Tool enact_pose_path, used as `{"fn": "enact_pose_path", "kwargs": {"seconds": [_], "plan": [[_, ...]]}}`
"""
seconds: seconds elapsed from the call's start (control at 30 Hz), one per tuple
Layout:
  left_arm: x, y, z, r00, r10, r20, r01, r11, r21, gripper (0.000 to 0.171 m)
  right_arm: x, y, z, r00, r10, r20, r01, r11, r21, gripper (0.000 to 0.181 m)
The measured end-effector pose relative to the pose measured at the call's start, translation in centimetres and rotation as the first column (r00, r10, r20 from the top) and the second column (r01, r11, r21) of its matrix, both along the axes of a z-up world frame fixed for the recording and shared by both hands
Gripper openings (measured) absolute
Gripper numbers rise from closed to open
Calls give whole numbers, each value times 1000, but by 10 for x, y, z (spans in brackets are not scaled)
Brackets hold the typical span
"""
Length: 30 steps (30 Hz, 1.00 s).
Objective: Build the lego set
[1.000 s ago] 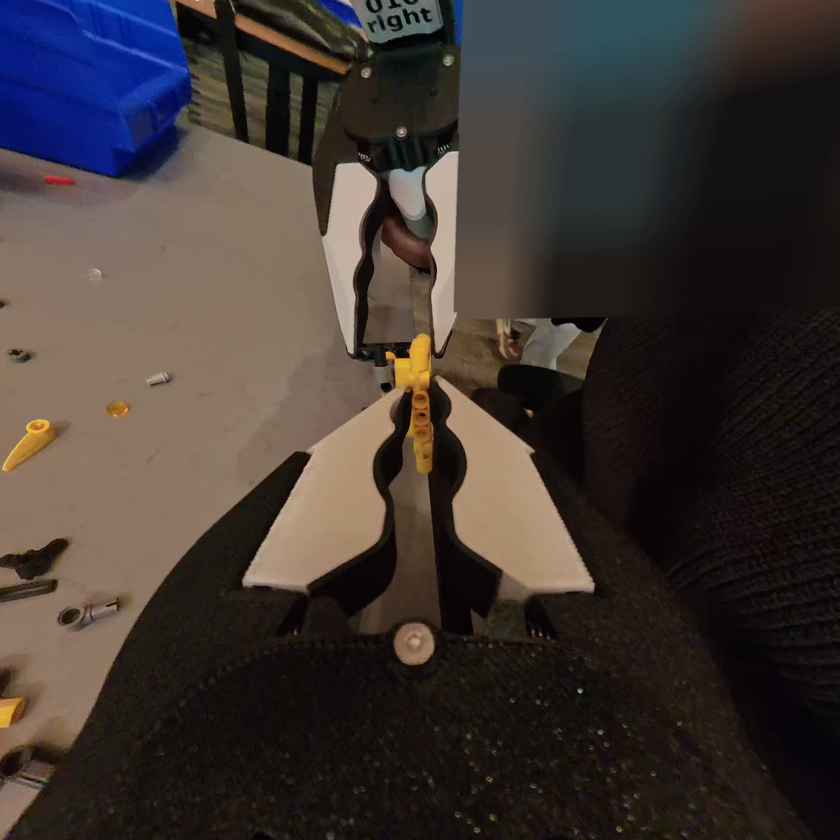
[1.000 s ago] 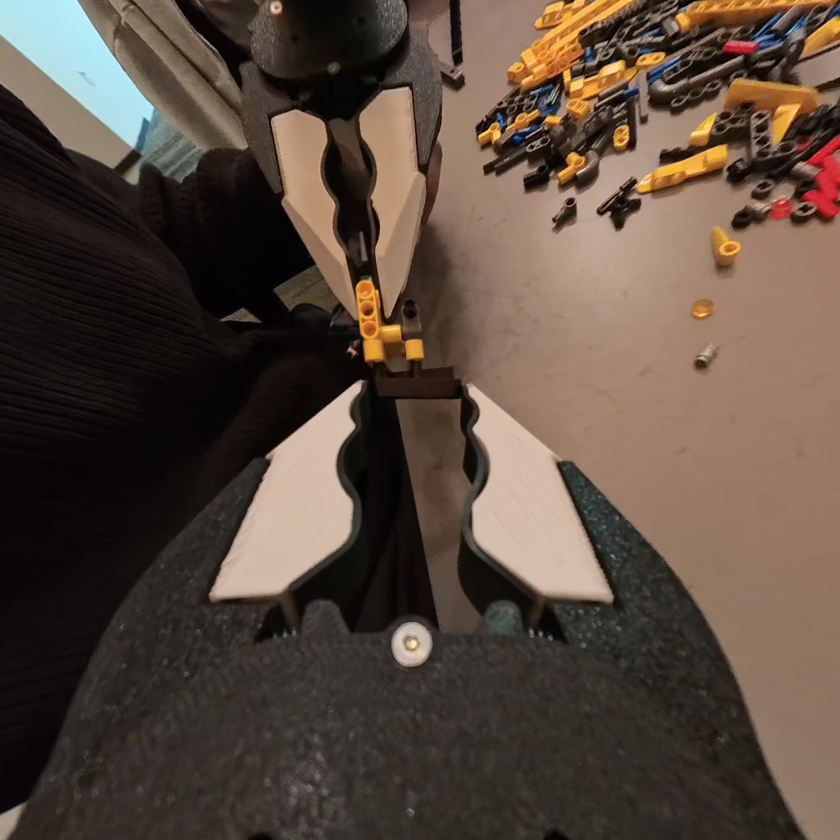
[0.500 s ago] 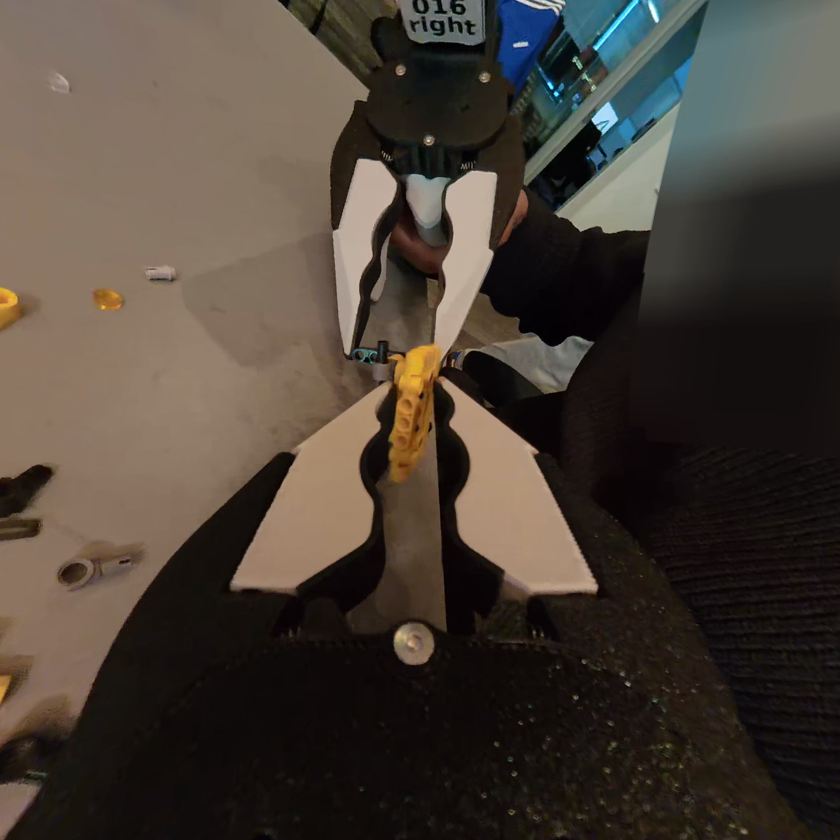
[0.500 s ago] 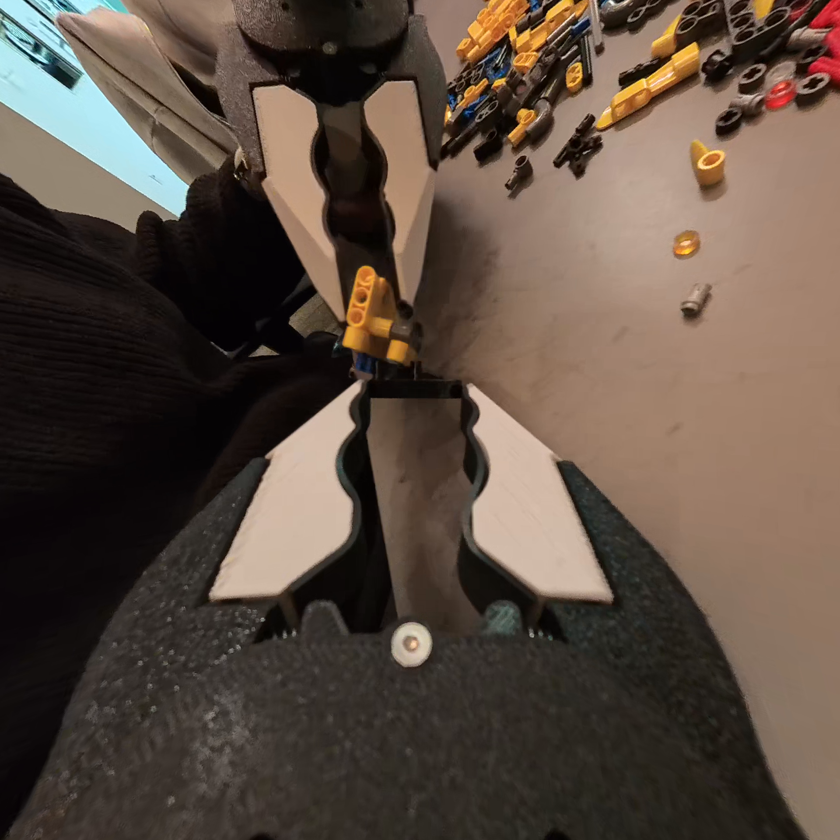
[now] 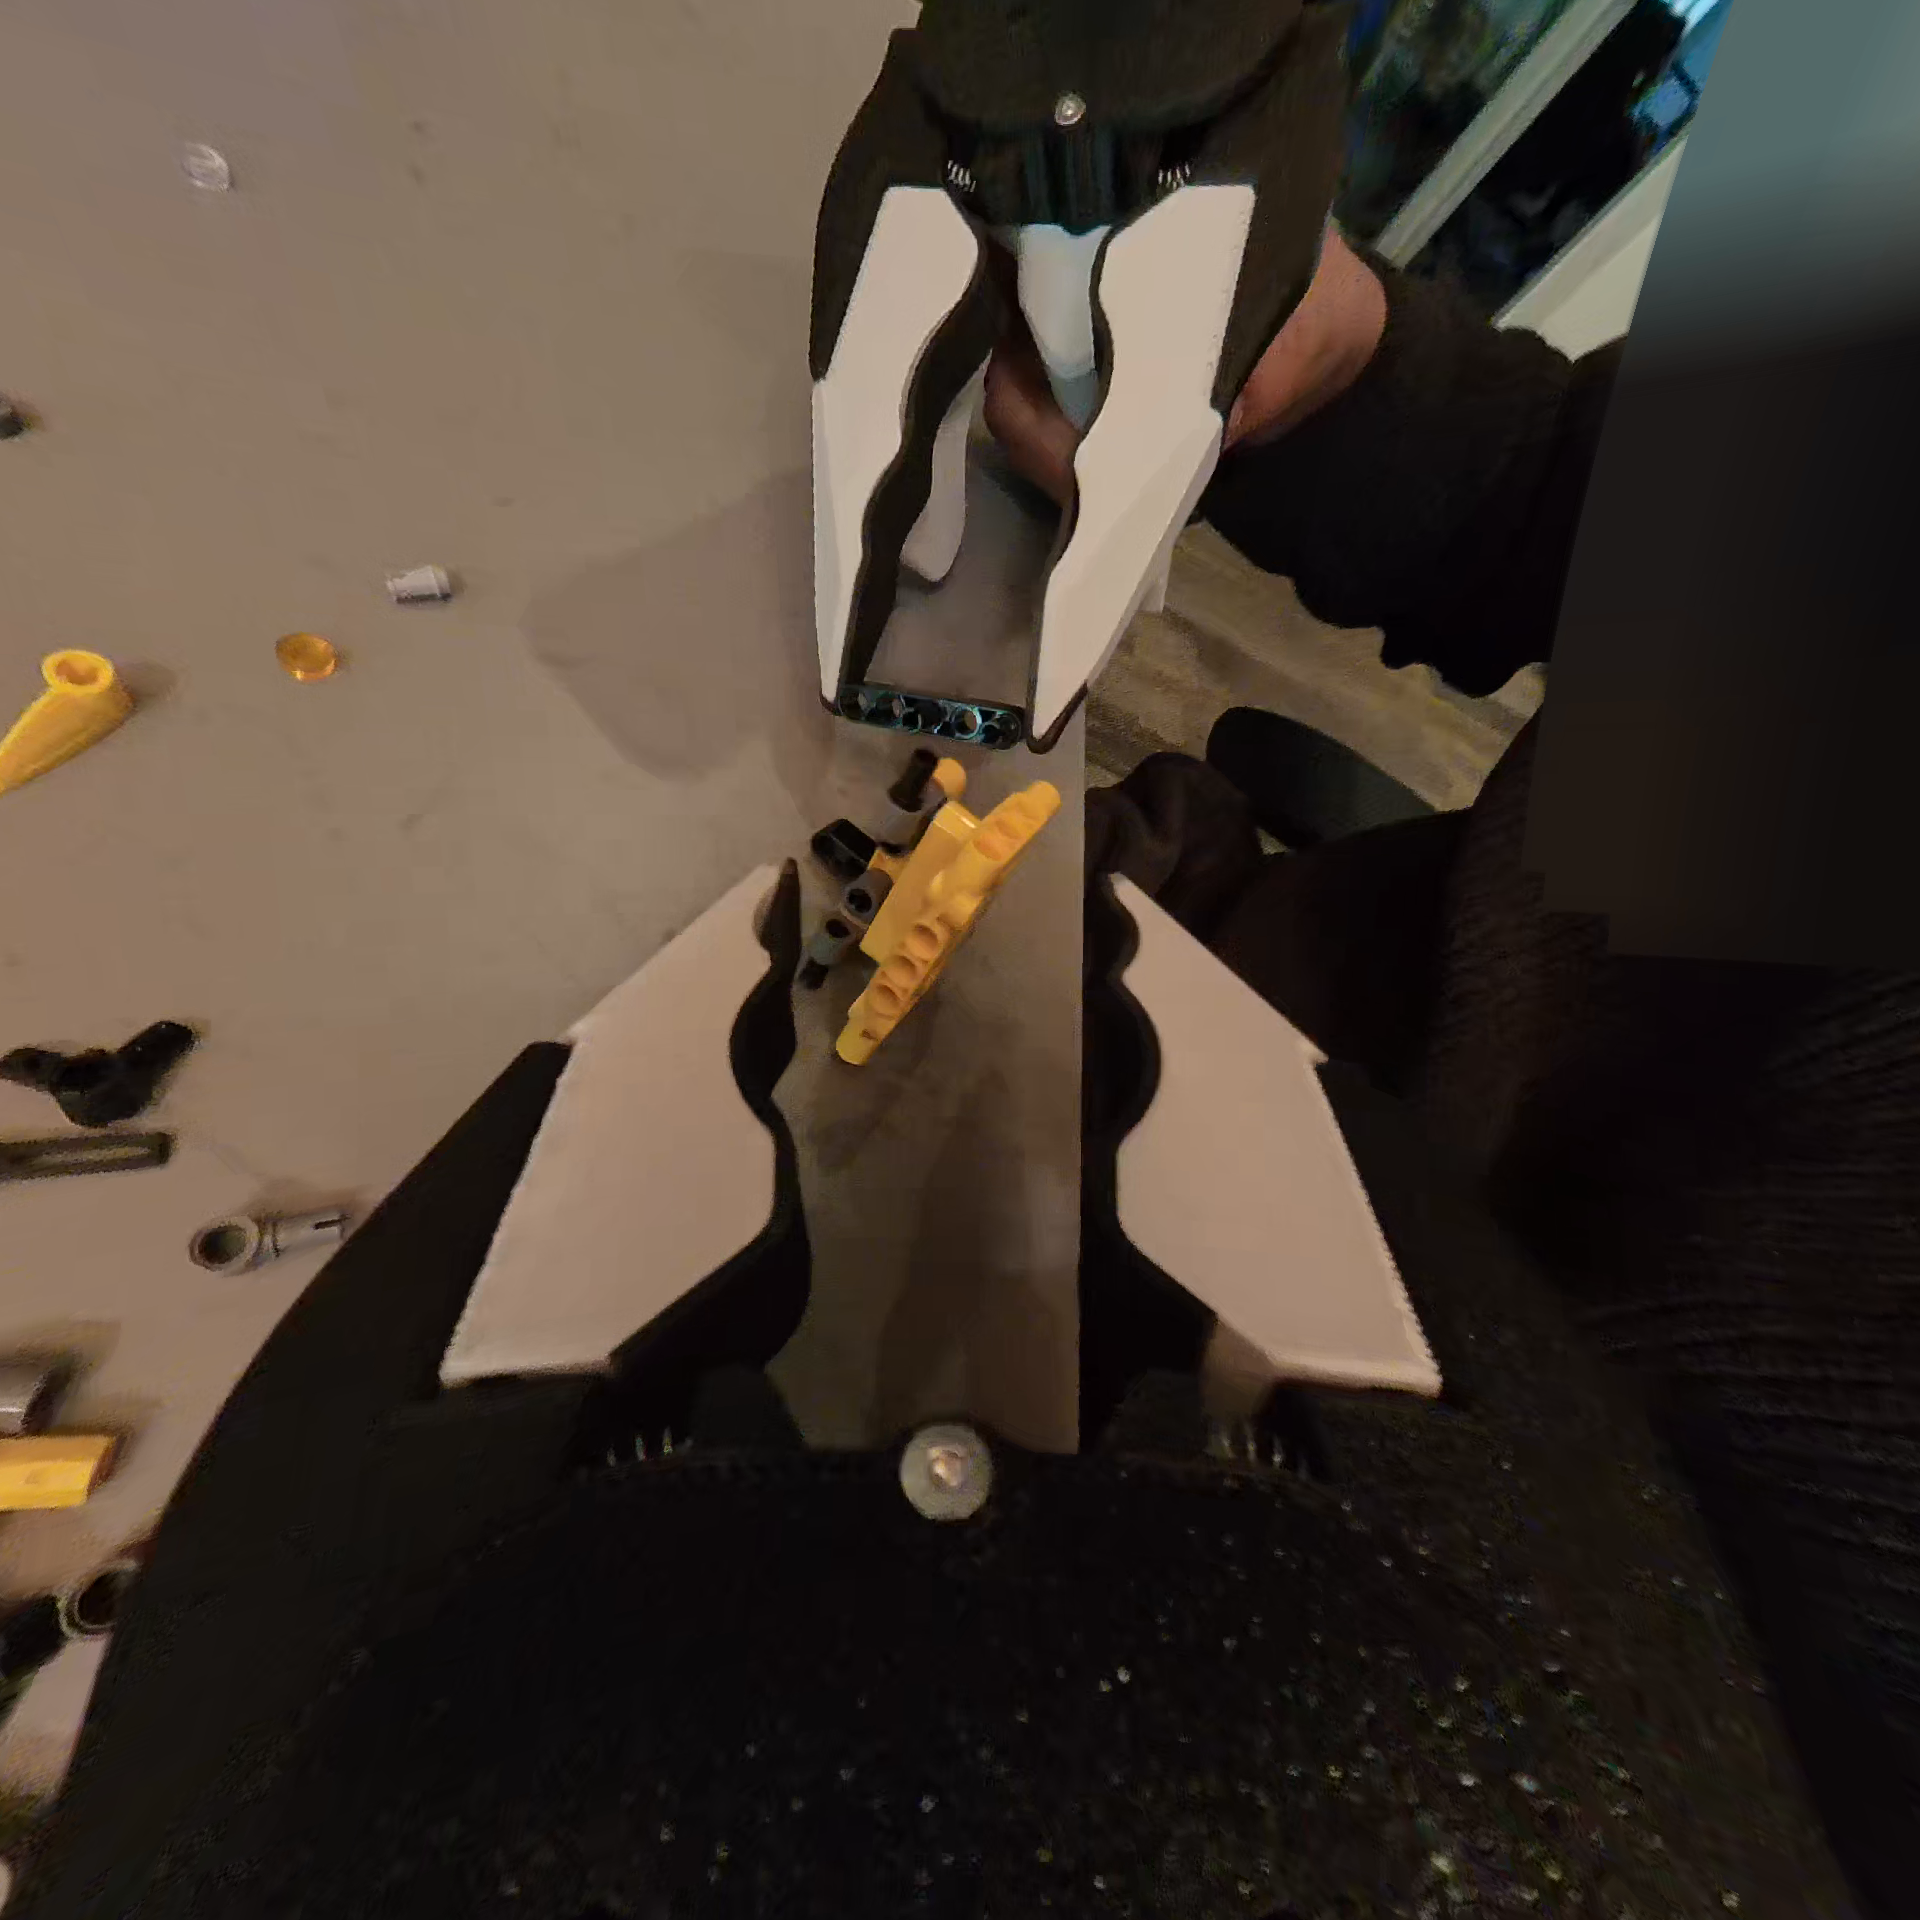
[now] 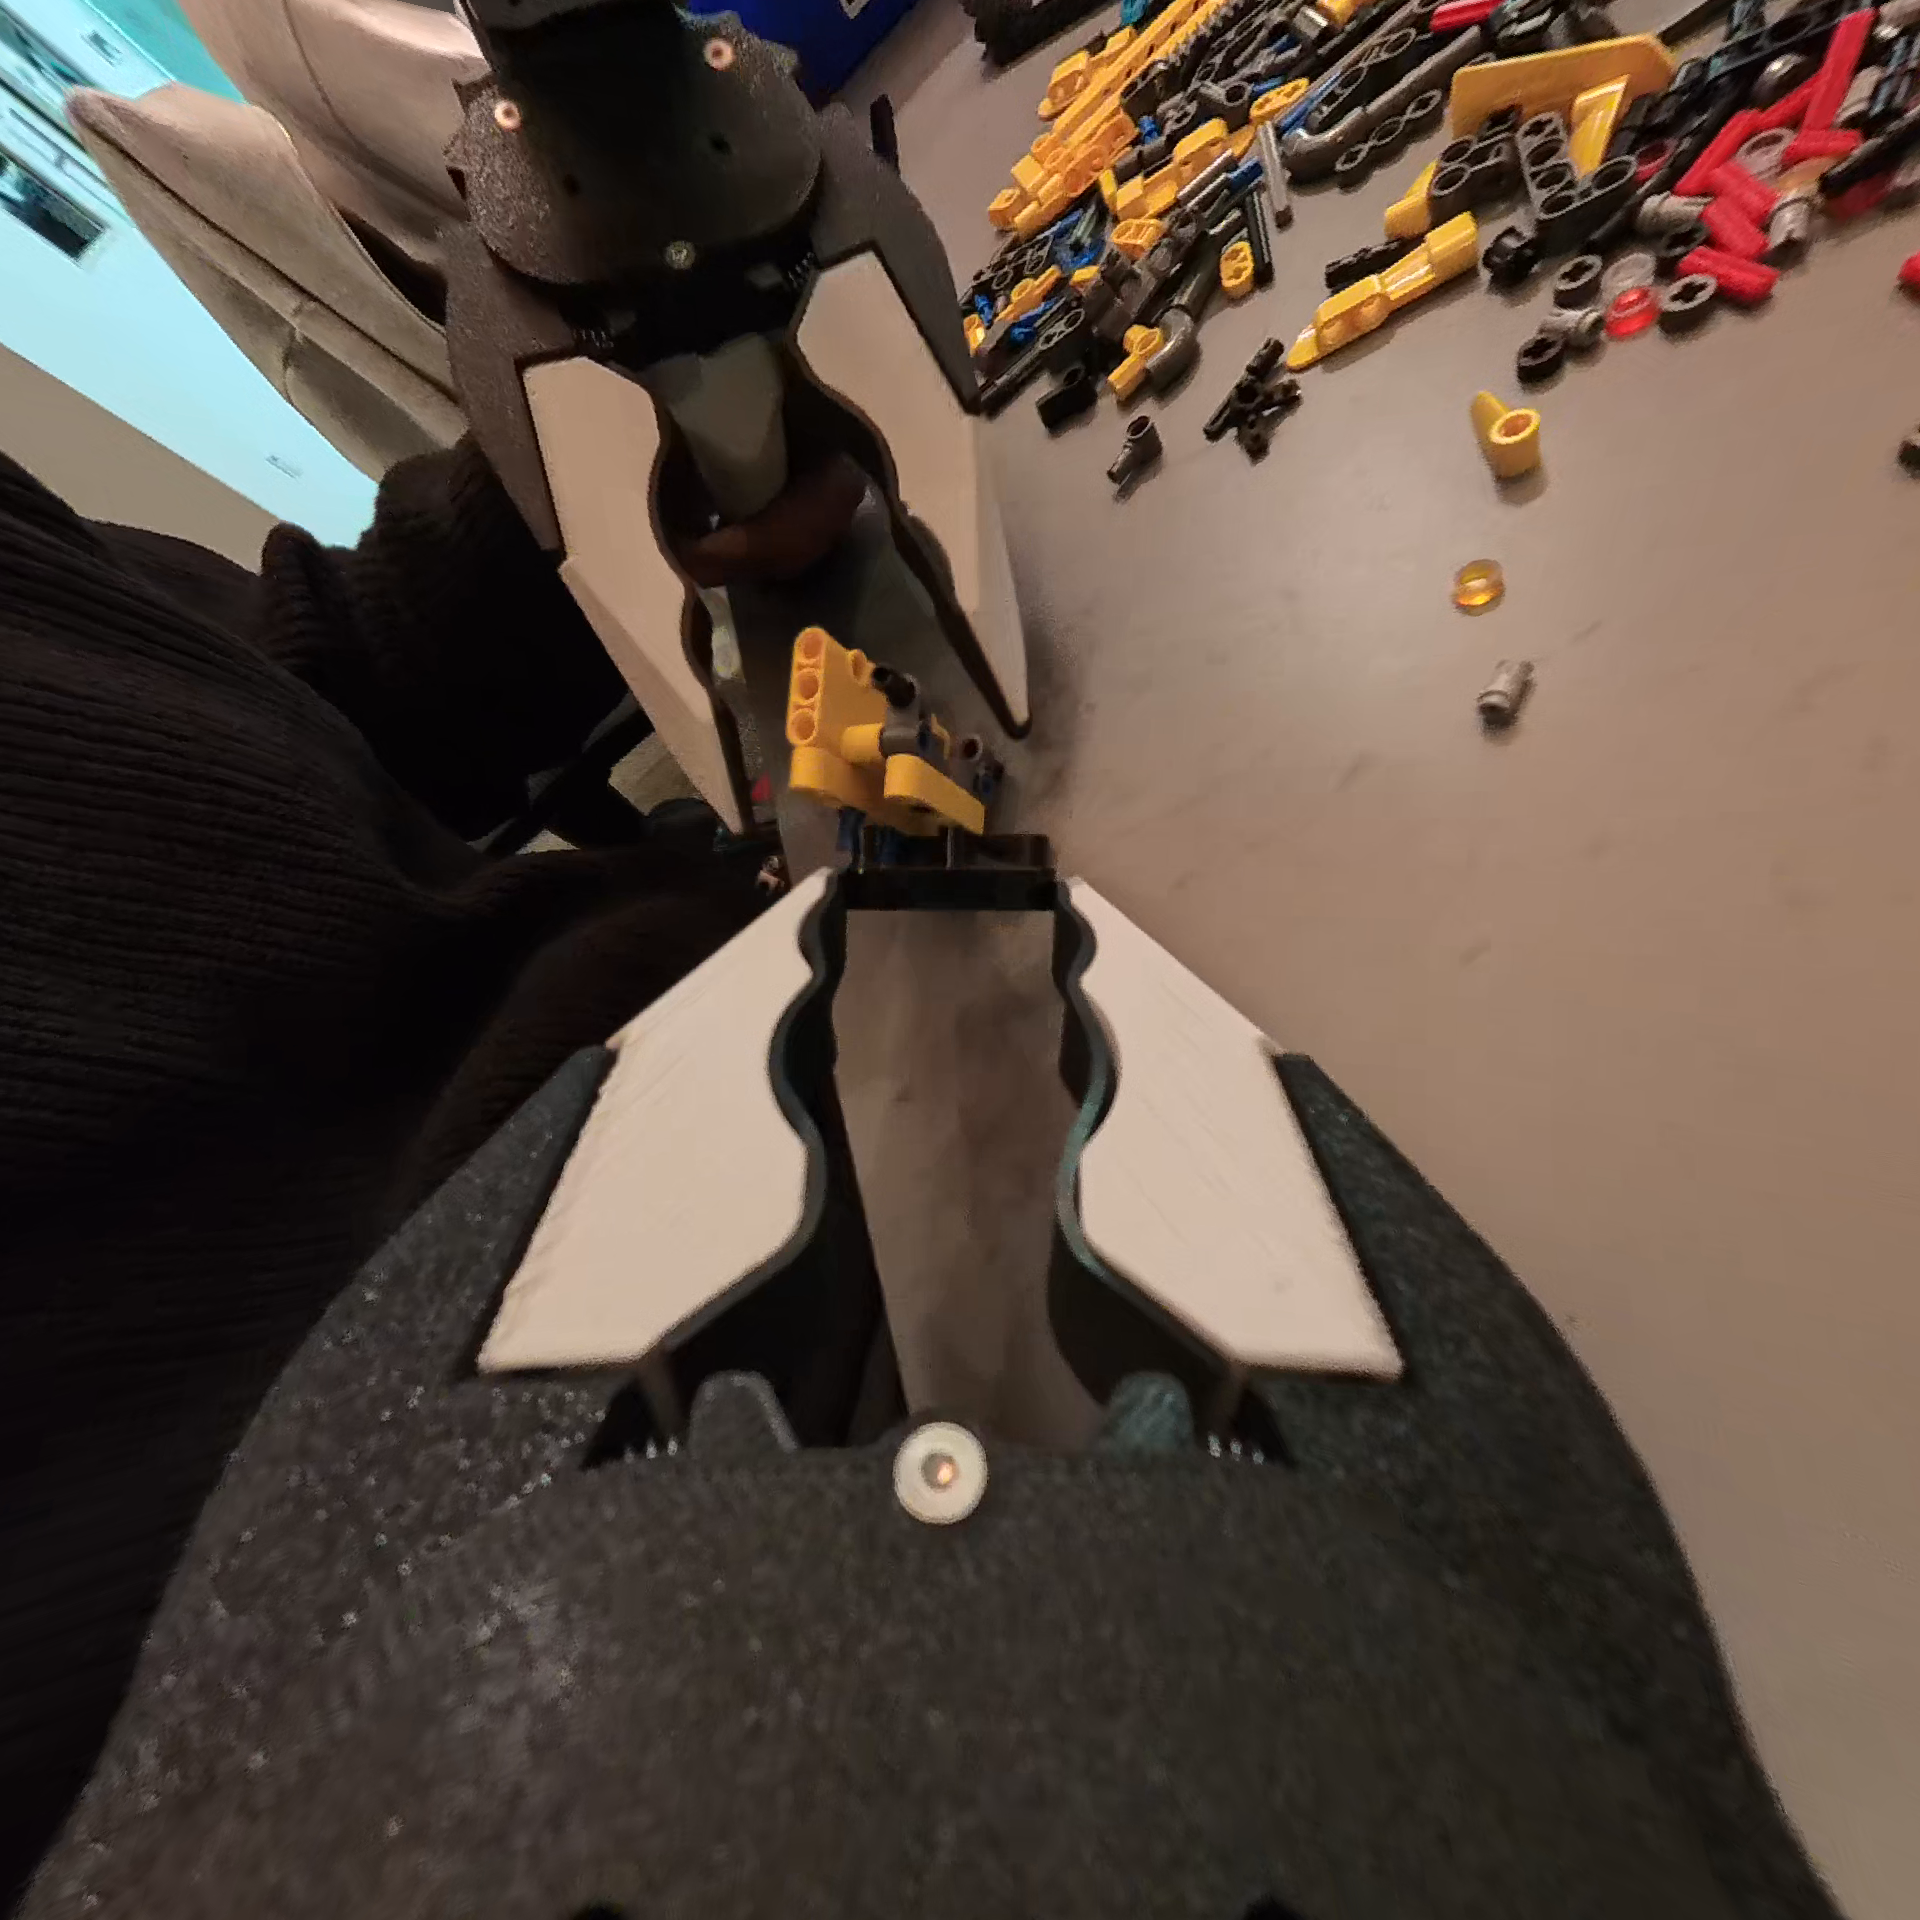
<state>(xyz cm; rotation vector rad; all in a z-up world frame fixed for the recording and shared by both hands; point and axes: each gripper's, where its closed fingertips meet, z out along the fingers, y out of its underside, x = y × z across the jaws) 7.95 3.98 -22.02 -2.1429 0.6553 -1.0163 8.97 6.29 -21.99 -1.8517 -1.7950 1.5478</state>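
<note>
Yellow brick assembly hangs between both tools near the table edge, attached to a black beam. Right gripper pinches that beam endwise, carrying the assembly; left gripper stands spread, touching nothing. Loose parts pile lies well apart.

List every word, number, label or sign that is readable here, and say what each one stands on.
No text is legible in either view.
White label on the blue bin, top edge of the right wrist view: cut off, unreadable.
Dark wall panel, left edge of the same view: too blurred to read.
Loose building pieces: no writing shows.
</note>
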Motion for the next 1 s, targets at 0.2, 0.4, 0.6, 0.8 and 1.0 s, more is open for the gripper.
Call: {"fn": "enact_pose_path", "kwargs": {"seconds": [0.2,0.4,0.6,0.8,1.0], "plan": [[-1,4,24,999,6,46,-14,985,170,67,6,-8,5,998,18,-53,-9,987,160,39],[-2,8,33,998,9,58,-21,977,214,61,7,-6,10,995,-6,-96,24,983,184,38],[3,9,38,998,1,65,-17,970,243,62,12,-8,18,990,-12,-141,34,987,157,38],[6,20,65,976,143,167,-168,975,148,34,12,-2,46,948,-22,-318,135,931,339,38],[23,17,79,922,215,320,-218,976,-28,32,11,0,83,854,-45,-518,297,860,415,38]]}}
